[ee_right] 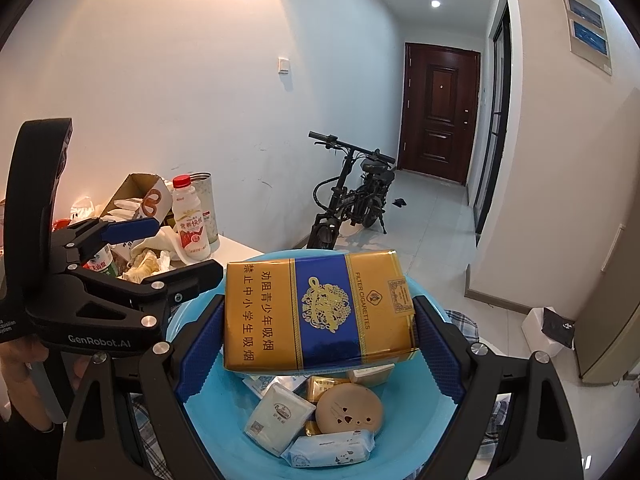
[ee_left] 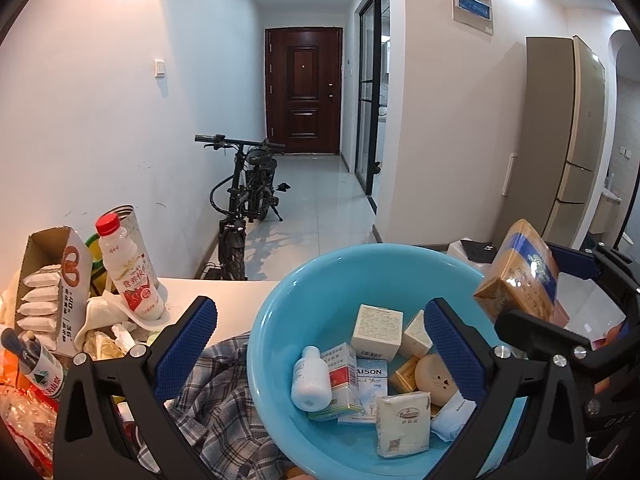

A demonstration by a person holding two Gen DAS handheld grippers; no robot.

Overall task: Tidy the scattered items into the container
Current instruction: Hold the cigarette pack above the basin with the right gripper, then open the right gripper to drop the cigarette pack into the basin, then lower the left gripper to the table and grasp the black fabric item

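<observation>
A blue plastic basin (ee_left: 320,280) sits on a plaid cloth and holds several small items: boxes, a white bottle (ee_left: 310,378), tissue packs and a round tan case (ee_right: 350,410). My right gripper (ee_right: 320,344) is shut on a gold and blue cigarette pack (ee_right: 320,312) and holds it above the basin (ee_right: 216,412). The pack also shows in the left wrist view (ee_left: 520,276) at the basin's right rim. My left gripper (ee_left: 320,352) is open and empty, its right finger over the basin, its left finger over the cloth.
A white table (ee_left: 236,300) carries a milk bottle with a red cap (ee_left: 128,268), an open snack carton (ee_left: 48,288), crumpled wrappers and a small bottle (ee_left: 40,368) at the left. The plaid cloth (ee_left: 216,400) lies under the basin. A bicycle (ee_left: 244,200) stands beyond the table.
</observation>
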